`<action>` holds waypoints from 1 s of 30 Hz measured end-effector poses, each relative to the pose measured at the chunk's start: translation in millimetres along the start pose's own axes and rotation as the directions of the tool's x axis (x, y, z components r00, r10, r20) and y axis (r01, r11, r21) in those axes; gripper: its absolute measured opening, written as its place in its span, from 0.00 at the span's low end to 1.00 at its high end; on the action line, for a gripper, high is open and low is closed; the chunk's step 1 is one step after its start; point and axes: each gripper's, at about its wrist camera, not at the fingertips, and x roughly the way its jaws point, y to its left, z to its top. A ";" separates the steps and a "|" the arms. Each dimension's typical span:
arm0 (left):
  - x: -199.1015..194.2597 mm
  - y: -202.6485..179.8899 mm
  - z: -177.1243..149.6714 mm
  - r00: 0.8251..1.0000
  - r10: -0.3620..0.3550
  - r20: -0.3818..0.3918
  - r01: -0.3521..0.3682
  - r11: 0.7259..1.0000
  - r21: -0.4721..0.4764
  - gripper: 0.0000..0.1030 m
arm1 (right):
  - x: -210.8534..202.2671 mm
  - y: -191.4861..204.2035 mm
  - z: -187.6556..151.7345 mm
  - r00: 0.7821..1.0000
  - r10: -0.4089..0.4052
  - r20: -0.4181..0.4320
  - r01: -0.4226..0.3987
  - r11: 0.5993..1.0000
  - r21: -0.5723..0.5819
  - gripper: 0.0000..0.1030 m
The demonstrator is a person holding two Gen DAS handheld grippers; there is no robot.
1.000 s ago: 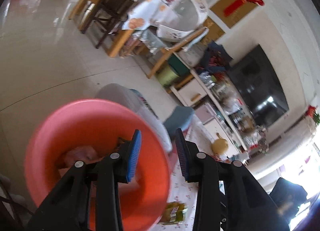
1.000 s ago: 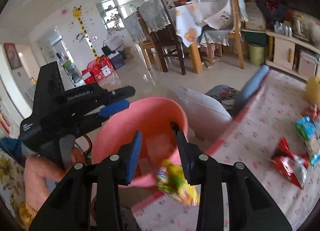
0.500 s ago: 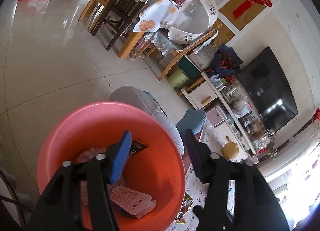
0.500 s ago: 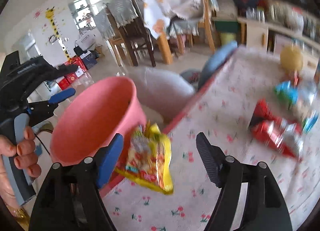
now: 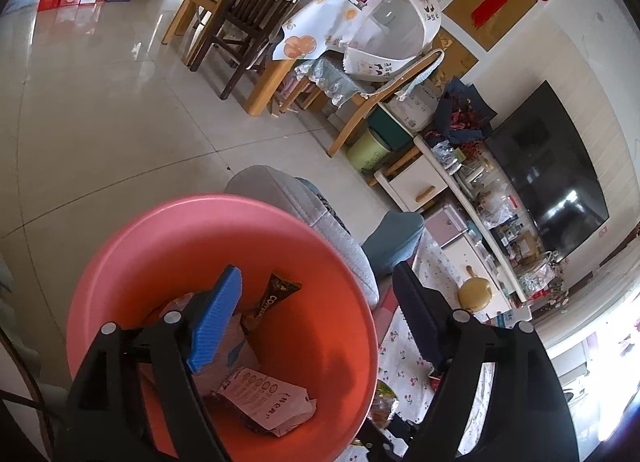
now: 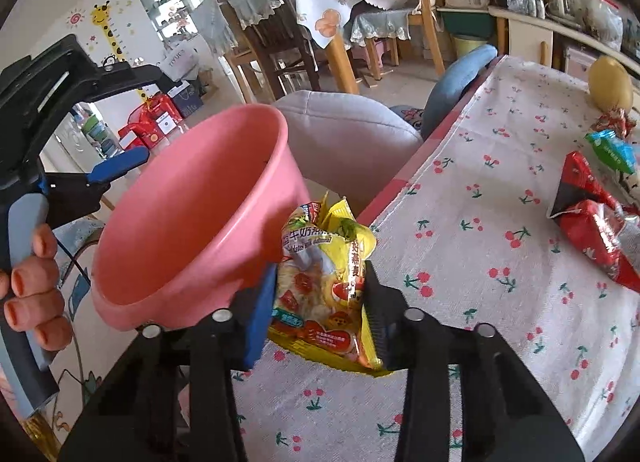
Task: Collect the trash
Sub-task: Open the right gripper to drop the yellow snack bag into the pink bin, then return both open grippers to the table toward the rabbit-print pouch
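Note:
A pink plastic basin (image 5: 328,286) (image 6: 192,213) stands at the table's near-left edge and holds several wrappers (image 5: 264,394). My left gripper (image 5: 320,314) is open above the basin, its blue pad (image 5: 216,322) over the inside; it touches nothing. My right gripper (image 6: 316,298) is closed on a yellow snack bag (image 6: 324,286) that lies on the cherry-print tablecloth (image 6: 500,302) right beside the basin's wall. The left gripper body (image 6: 60,109) shows behind the basin in the right wrist view.
Red snack packets (image 6: 592,221) and a teal packet (image 6: 612,149) lie on the cloth to the right, a yellow round object (image 6: 610,83) at the far end. A grey cushion (image 6: 344,133) and blue chair (image 6: 456,81) sit beyond the table edge. Dining chairs and a TV shelf stand farther off.
My right gripper opened wide, then closed on the yellow bag beside the basin. My left gripper opened wider and rose over the basin, showing the wrappers inside.

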 end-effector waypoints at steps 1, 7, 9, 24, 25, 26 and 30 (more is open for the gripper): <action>-0.1 -1.4 0.3 1.000 0.002 0.001 -0.002 1.000 0.001 0.77 | -4.0 0.6 -0.6 1.000 -0.012 0.013 0.012 1.000 -0.008 0.35; -4.3 0.0 0.7 1.000 0.012 0.020 -0.011 1.000 -0.012 0.79 | -33.9 0.8 9.1 0.995 -0.002 0.103 0.001 1.000 0.014 0.33; -6.7 0.5 1.6 0.999 0.015 0.037 -0.014 1.000 -0.020 0.79 | -46.3 9.4 18.6 0.989 0.031 0.146 -0.032 0.999 0.003 0.33; -30.8 -28.5 -4.4 0.966 -0.019 0.259 -0.026 0.986 0.167 0.91 | -64.5 27.5 29.0 0.991 0.043 0.126 -0.041 0.999 -0.014 0.87; -30.6 -33.8 -6.7 0.965 -0.030 0.262 -0.023 0.980 0.197 0.93 | -69.1 21.5 24.3 0.991 0.020 0.132 -0.018 1.000 -0.012 0.87; -29.5 -41.0 -9.5 0.965 -0.038 0.260 -0.023 0.973 0.230 0.93 | -73.3 15.4 19.3 0.991 -0.003 0.137 0.005 1.000 -0.017 0.87; -22.1 -62.7 -16.1 0.976 -0.060 0.207 -0.008 0.950 0.312 0.93 | -89.7 -5.7 -5.6 0.978 -0.144 0.152 0.155 0.986 -0.063 0.94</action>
